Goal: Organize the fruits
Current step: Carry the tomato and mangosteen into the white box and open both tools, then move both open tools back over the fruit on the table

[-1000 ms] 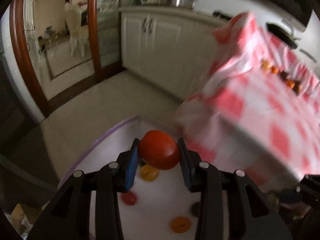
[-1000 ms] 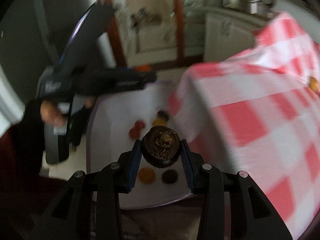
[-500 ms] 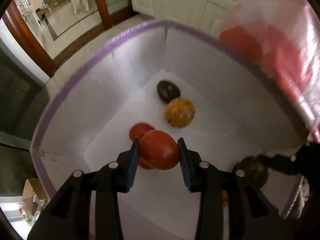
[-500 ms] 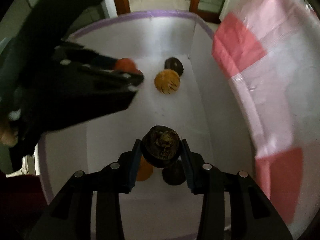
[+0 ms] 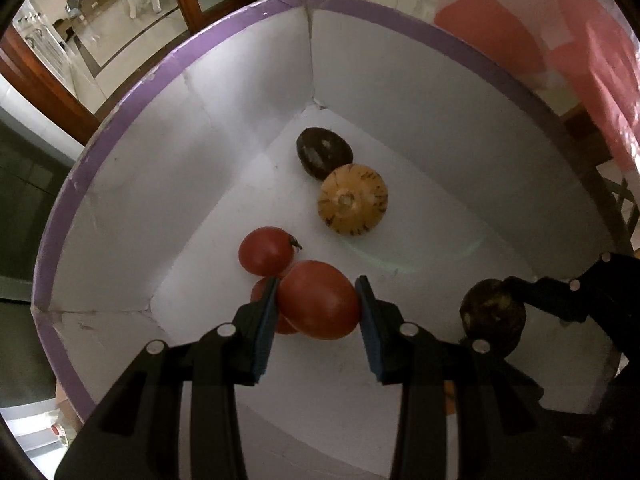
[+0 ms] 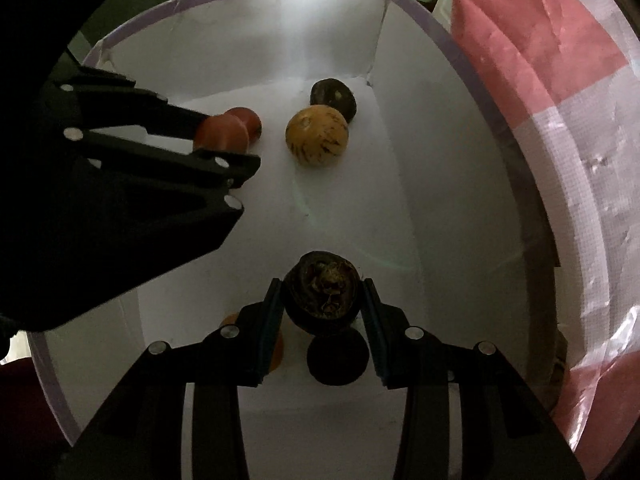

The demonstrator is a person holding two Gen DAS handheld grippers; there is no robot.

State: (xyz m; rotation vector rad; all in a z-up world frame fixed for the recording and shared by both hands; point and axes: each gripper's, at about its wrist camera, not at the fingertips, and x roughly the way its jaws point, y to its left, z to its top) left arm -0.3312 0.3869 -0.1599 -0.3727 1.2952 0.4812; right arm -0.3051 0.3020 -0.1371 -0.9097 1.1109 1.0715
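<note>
White box (image 5: 400, 92) holds assorted fruits (image 5: 352, 199)

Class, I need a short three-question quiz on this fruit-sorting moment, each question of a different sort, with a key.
1. True or false: the left tongs are empty.
2. What colour is the rim of the box?
3. The right tongs grip: A) a yellow speckled fruit B) a dark brown fruit C) nothing

Key: 1. false, they grip a red tomato; 2. purple; 3. B
</note>
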